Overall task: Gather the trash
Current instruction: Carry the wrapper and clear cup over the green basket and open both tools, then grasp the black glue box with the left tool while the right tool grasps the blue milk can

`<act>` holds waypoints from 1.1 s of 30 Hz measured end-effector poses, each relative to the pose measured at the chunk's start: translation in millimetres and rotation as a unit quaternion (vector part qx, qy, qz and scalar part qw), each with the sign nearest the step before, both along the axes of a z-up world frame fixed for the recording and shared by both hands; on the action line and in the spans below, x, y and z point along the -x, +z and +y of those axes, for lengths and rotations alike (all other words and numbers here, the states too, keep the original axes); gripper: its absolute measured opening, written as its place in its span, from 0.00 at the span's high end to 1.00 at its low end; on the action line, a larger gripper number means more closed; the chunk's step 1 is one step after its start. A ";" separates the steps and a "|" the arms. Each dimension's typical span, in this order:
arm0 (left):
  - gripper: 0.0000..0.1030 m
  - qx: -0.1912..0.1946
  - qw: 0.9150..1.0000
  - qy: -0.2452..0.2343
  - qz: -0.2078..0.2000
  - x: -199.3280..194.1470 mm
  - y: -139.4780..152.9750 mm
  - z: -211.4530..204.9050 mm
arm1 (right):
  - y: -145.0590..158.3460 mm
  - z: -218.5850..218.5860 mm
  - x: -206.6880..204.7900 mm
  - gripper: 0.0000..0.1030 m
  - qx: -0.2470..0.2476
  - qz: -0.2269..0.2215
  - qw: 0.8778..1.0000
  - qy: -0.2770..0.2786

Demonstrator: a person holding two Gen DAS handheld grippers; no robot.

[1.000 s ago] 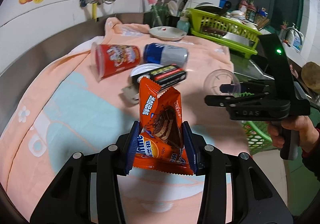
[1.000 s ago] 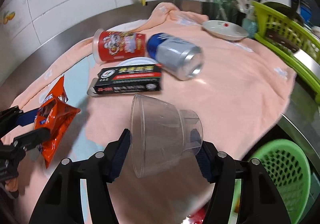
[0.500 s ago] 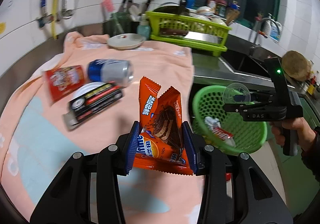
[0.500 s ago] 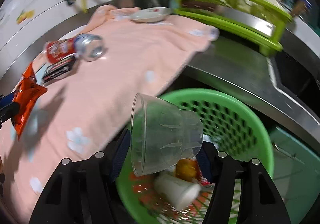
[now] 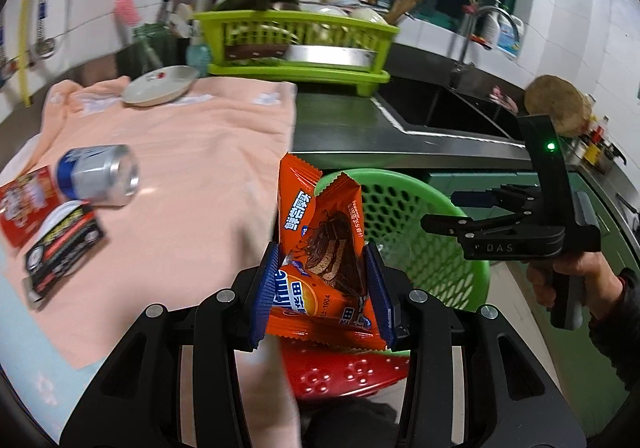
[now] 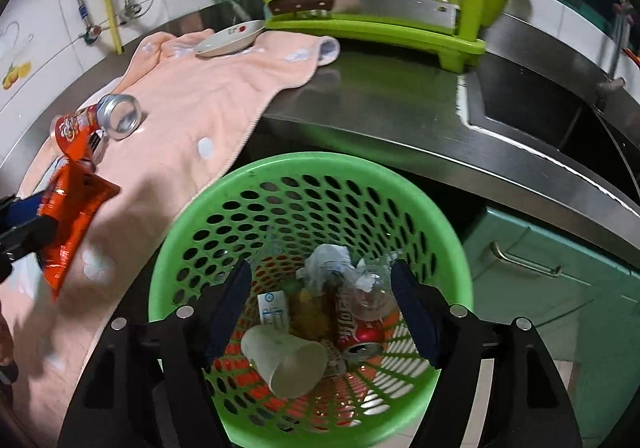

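we note black gripper frames (image 5: pixel 322 288) with silver screws, blue ribbed pads (image 6: pixel 230 298); right unit (image 5: pixel 472 210) marked "das", green light; dark sleeve (image 5: pixel 616 324).

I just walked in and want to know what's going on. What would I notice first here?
Probably the bright orange snack wrapper, pinched in the left gripper at the edge of the peach towel. Next, the round green plastic basket below the steel counter, with cups and a red can inside. The right gripper hangs above it, jaws just opened, holding nothing.
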State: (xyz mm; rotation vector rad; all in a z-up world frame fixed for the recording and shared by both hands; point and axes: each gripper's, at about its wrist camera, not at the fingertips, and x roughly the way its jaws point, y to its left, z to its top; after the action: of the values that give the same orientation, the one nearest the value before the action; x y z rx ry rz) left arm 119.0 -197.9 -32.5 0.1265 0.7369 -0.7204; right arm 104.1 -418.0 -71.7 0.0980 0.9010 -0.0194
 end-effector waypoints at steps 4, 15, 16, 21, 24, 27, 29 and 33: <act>0.58 -0.004 1.000 -0.014 0.014 -5.1 -7.3 -24.6 | 3.0 -12.0 8.7 0.28 -0.003 -0.007 1.000 -0.013; 0.45 -0.006 0.999 -0.023 0.043 -16.1 -28.8 -57.5 | 7.3 -33.4 27.3 0.25 -0.015 -0.016 0.999 -0.030; 0.43 -0.005 0.999 -0.022 0.043 -16.0 -29.4 -58.4 | 7.2 -33.7 27.9 0.25 -0.014 -0.016 0.999 -0.030; 0.31 0.004 0.999 -0.022 0.036 -13.3 -28.1 -57.3 | 7.7 -33.4 27.6 0.24 -0.014 -0.018 0.999 -0.026; 0.29 0.005 0.999 -0.019 0.031 -11.8 -25.6 -56.0 | 9.6 -30.5 26.8 0.24 -0.013 -0.019 0.999 -0.024; 0.29 0.008 0.999 -0.015 0.033 -12.2 -25.0 -51.1 | 12.5 -26.7 25.8 0.24 -0.010 -0.022 1.000 -0.019; 0.29 0.006 0.999 -0.010 0.030 -11.2 -24.3 -45.1 | 14.3 -23.3 25.8 0.24 -0.010 -0.024 1.000 -0.017; 0.29 0.002 1.000 0.004 0.025 -11.5 -22.1 -29.5 | 16.6 -14.5 21.7 0.24 -0.010 -0.025 1.000 -0.008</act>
State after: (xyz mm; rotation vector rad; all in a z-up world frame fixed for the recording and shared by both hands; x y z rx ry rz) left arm 130.5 -227.5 -54.6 0.1020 0.7839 -0.7192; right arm 82.5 -432.5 -55.2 0.1232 0.8504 -0.0230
